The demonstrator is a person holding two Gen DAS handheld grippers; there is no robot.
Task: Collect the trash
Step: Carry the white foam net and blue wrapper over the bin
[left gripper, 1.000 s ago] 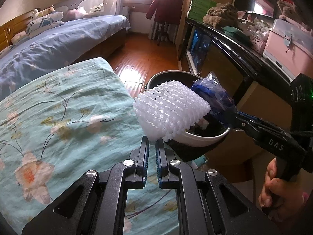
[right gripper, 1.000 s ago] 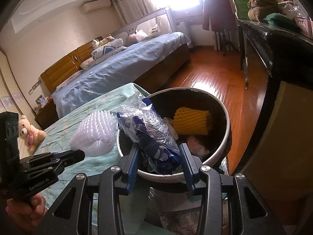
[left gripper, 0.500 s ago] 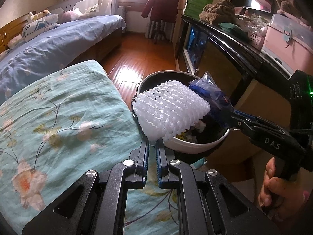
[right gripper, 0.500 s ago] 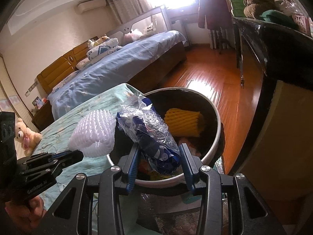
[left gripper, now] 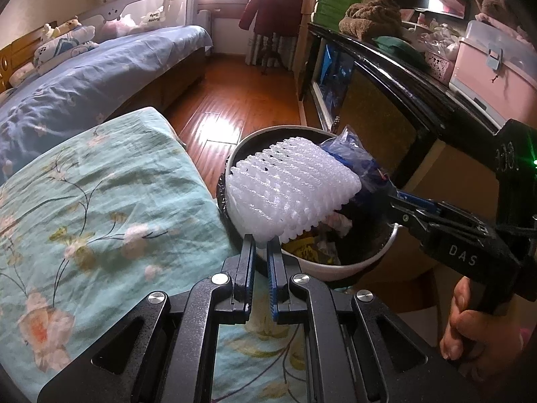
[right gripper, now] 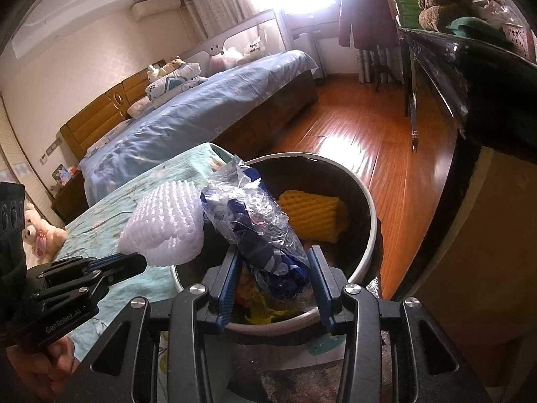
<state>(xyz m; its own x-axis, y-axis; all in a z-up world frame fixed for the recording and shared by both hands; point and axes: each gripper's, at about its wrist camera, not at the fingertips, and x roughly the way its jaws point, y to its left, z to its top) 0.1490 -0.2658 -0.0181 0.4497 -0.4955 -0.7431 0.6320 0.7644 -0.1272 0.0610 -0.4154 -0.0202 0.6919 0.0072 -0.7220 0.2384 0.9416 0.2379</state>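
Note:
A round trash bin (left gripper: 339, 265) with a white rim (right gripper: 367, 208) stands on the floor beside the bed. My left gripper (left gripper: 261, 240) is shut on the lower edge of a white foam fruit net (left gripper: 288, 184), held over the bin's near-left rim. In the right wrist view that white foam net (right gripper: 164, 228) hangs at the bin's left edge. My right gripper (right gripper: 273, 268) is shut on a crumpled blue-and-clear plastic wrapper (right gripper: 258, 231) above the bin's opening. A yellow foam net (right gripper: 313, 218) and other scraps lie inside the bin.
A teal floral bedspread (left gripper: 84, 208) covers the bed corner left of the bin. A dark glossy cabinet (left gripper: 402, 77) runs along the right, with a pink box (left gripper: 490, 67) on top. Wooden floor (right gripper: 369, 141) stretches behind the bin toward a blue-covered bed (right gripper: 201, 117).
The left gripper has carried the white foam net a little to the right, further over the bin's opening. The right gripper still holds the wrapper in the same place.

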